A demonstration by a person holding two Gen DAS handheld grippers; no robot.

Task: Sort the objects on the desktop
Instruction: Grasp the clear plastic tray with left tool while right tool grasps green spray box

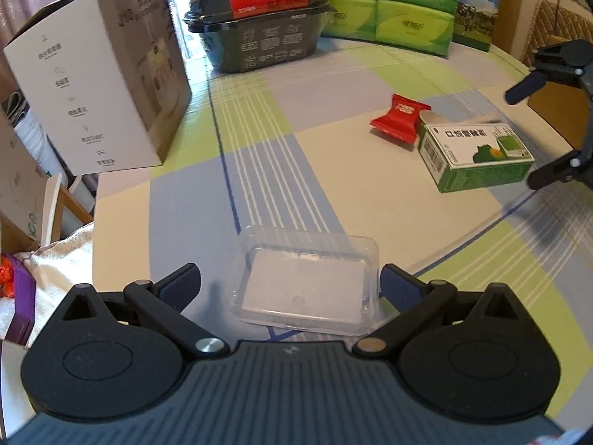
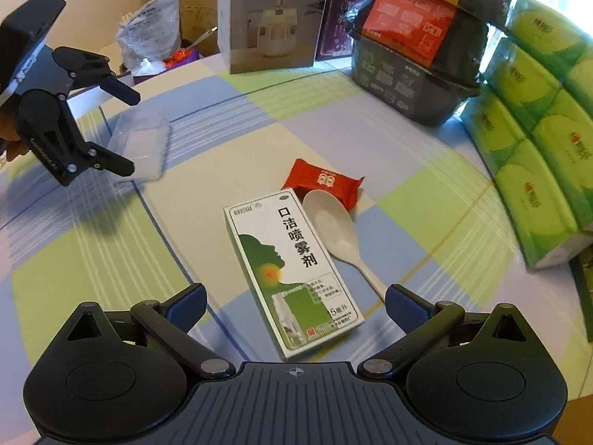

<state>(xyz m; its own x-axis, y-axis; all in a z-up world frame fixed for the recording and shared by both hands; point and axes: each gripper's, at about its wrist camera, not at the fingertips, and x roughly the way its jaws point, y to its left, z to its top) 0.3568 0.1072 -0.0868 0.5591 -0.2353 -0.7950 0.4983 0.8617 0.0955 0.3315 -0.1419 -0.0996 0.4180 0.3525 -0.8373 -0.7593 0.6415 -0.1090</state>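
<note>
**Grippers spread wide over tray and spray box**

Checked tablecloth in green, lilac and cream covers the table. On it, near the middle, lies a green-and-white throat spray box, flat on its back with the printed face up. A white plastic spoon lies just beside the box's right edge, bowl up and away from the camera, handle running toward the right finger. A red wrapped candy sits at the far end of the box, touching or nearly touching the spoon's bowl; its near edge is tucked behind the box's corner.

The right gripper hangs above the near end of the box with its fingers spread wide, one on each side, and holds nothing. Whether the fingers touch the cloth I cannot tell.

A clear plastic tray rests open side up on the cloth, well apart from the box. The left gripper is at the tray's near side, jaws wide; the right blue pad is just beside the tray's right wall, the left pad stands off from it. It grips nothing.

At the far edge stand a humidifier carton, stacked black food bowls with a red label, and a block of green tissue packs.
</note>
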